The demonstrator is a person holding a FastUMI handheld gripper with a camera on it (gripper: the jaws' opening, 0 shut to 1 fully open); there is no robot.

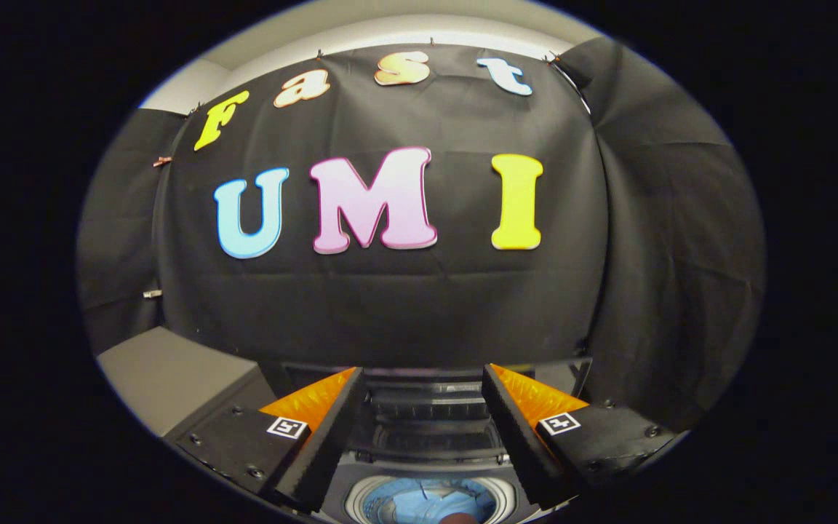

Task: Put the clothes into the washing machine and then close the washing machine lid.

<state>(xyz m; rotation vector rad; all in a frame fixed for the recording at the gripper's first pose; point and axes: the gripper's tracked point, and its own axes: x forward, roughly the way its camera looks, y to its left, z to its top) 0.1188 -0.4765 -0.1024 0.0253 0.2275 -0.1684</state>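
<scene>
Gripper [423, 375] spread wide, fingers holding nothing. Below and between them sits the dark top-loading washing machine [430, 477], its raised dark lid [430, 407] standing upright at the machine's back. Inside the round drum opening lies light-blue crumpled cloth [426, 502] (clothes already in). Left of the machine, a grey flat-topped surface [164, 375]; black cloth wall [390, 306] behind.

blue clothes [430, 502], grey washing machine [430, 407]
</scene>
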